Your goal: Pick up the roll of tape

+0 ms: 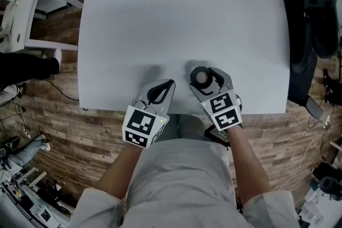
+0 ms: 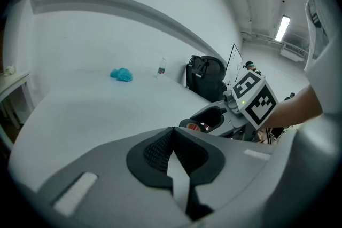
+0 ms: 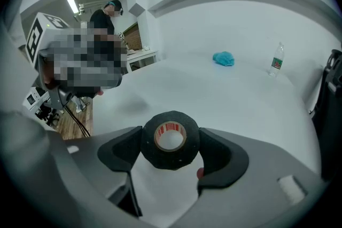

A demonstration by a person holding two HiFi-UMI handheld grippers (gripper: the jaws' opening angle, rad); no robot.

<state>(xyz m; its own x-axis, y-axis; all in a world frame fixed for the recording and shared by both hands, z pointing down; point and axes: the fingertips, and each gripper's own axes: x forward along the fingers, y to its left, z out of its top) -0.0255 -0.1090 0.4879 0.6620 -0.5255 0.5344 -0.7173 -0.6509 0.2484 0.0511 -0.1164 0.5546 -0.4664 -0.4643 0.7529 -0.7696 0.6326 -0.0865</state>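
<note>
Your right gripper (image 1: 206,77) grips the black tape (image 3: 170,159) between both pads, by the table's (image 1: 176,24) near edge. Your left gripper (image 1: 169,84), just left of it, is pinched together and empty.

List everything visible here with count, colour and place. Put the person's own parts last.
table: one, white, fills the middle
roll of tape: one, black with a red-printed core, between the right gripper's jaws
crumpled cloth-like thing: one, blue, far edge of the table
bottle: one, clear, far edge, right of the blue thing
bulky item: one, black, right of the table; bag or chair, cannot tell
shelf unit: one, white, left of the table
floor: brown wood planks, around the table
bystander: one, dark top, beyond the table
left gripper: one, grey, jaws together, empty, over the table's near edge
right gripper: one, grey, closed on the roll of tape
</note>
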